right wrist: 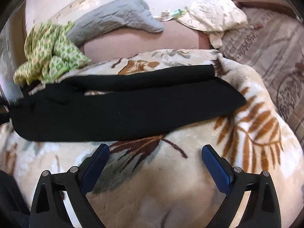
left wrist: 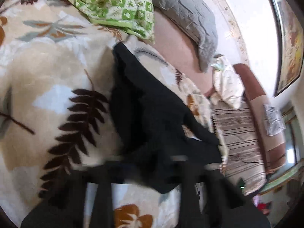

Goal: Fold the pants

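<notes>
Black pants [right wrist: 121, 106] lying stretched across the leaf-print blanket [right wrist: 171, 180] on the bed, legs side by side and nearly aligned, far leg a little offset with a sliver of blanket showing between. Probably folded once lengthwise at most; cross folds apparently not yet made. Soft, matte, knit-like cloth, limp, with a rumpled waist end in the left wrist view [left wrist: 152, 125]. Blanket plush and fuzzy, cream with brown and rust fronds.

Right claw [right wrist: 154, 152] spread wide, blue pads [right wrist: 216, 169] empty, just short of the pants' near edge. Left claw [left wrist: 144, 172] blurred over the waist end; cannot tell whether pinching cloth.

Beyond the pants: crumpled green checked cloth [right wrist: 47, 57], grey quilted pillow [right wrist: 117, 17], wrinkled cream pillow [right wrist: 214, 15].
</notes>
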A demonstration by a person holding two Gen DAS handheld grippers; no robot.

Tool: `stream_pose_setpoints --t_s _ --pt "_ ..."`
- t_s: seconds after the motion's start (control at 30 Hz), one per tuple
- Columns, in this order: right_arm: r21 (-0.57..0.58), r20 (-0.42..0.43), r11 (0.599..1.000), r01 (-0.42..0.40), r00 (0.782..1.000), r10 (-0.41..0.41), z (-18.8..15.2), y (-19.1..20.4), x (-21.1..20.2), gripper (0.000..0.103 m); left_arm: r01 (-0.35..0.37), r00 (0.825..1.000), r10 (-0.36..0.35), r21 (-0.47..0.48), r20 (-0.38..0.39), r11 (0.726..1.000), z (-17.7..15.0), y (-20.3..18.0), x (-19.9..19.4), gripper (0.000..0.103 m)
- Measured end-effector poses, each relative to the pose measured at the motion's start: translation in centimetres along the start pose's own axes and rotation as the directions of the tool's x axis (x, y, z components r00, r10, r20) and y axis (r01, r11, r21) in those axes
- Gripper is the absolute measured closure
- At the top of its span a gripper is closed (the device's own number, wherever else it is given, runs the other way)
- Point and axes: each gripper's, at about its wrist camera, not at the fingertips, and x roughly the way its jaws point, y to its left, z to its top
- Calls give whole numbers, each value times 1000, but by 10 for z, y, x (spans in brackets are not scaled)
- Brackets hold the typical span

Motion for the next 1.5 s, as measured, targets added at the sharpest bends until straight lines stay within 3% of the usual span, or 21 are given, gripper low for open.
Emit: stream_pose_setpoints --t_s 0.13,0.2,0.27,0.37,0.43,0.47,0.5,0.63,0.7,0.77,0.8,0.83,0.9,1.0,1.17,1.27,1.3,1.37,1.4,1.47,1.5 --pt "230 36 969 -87 996 81 6 -51 -33 6 -46 998 46 6 46 999 -8 4 -10 100" --pt "341 76 929 -144 989 126 13 -82 -49 6 -57 996 56 5 63 998 -16 5 -17 100" --pt "461 100 857 -231 973 209 22 -114 -56 8 -64 995 63 8 77 998 -25 7 -22 100" --pt "605 109 691 -395 901 419 32 -142 -37 17 -73 993 73 -2 89 997 -32 12 -24 100" --pt "683 122 570 -457 841 527 37 -149 -16 26 -72 993 73 -13 88 997 -34 13 -20 100" --pt "707 114 540 -458 826 552 39 -150 -5 27 -76 993 77 -22 91 997 -34 15 -19 100" --pt "717 93 545 -434 835 542 42 -150 2 33 -76 993 78 -25 93 997 -35 14 -17 100" --pt "750 -52 631 -197 934 353 44 -156 28 43 -79 992 81 -28 97 997 -35 12 -13 99" --pt "746 -41 638 -191 943 331 46 -158 36 52 -85 991 88 -29 98 996 -35 11 -11 99" --pt "728 -34 662 -177 955 293 50 -158 37 68 -95 990 97 -27 98 995 -36 11 -11 99" --pt "717 -28 673 -182 957 289 51 -158 36 98 -114 988 115 -16 106 993 -37 8 -14 100" --pt "704 -22 686 -184 960 280 52 -156 32 100 -118 987 119 -12 110 993 -39 7 -17 100" --pt "667 -6 718 -196 963 269 54 -153 23 100 -126 985 126 -1 117 992 -43 7 -29 100" --pt "662 -18 717 -219 951 307 48 -153 4 100 -142 981 141 -3 131 990 -54 15 -55 100" --pt "661 -141 706 -252 883 448 17 -127 -7 100 -163 972 176 -98 153 982 -86 59 -122 101" --pt "672 -165 677 -300 831 531 -10 -102 -9 100 -207 951 234 -147 201 967 -101 81 -158 101" --pt "668 -178 685 -291 831 526 -16 -98 -8 98 -225 943 255 -154 214 962 -103 86 -164 100" --pt "625 -195 746 -233 878 437 -18 -97 -10 102 -241 939 278 -188 202 952 -104 98 -163 98" --pt "616 -183 759 -211 899 399 -16 -100 -14 97 -280 929 317 -198 192 940 -103 100 -161 92" --pt "548 -158 829 -114 959 237 5 -106 -26 88 -369 888 407 -197 215 908 -101 98 -164 83" --pt "529 -133 842 -106 969 206 15 -107 -30 78 -405 860 447 -202 247 892 -99 96 -170 76"
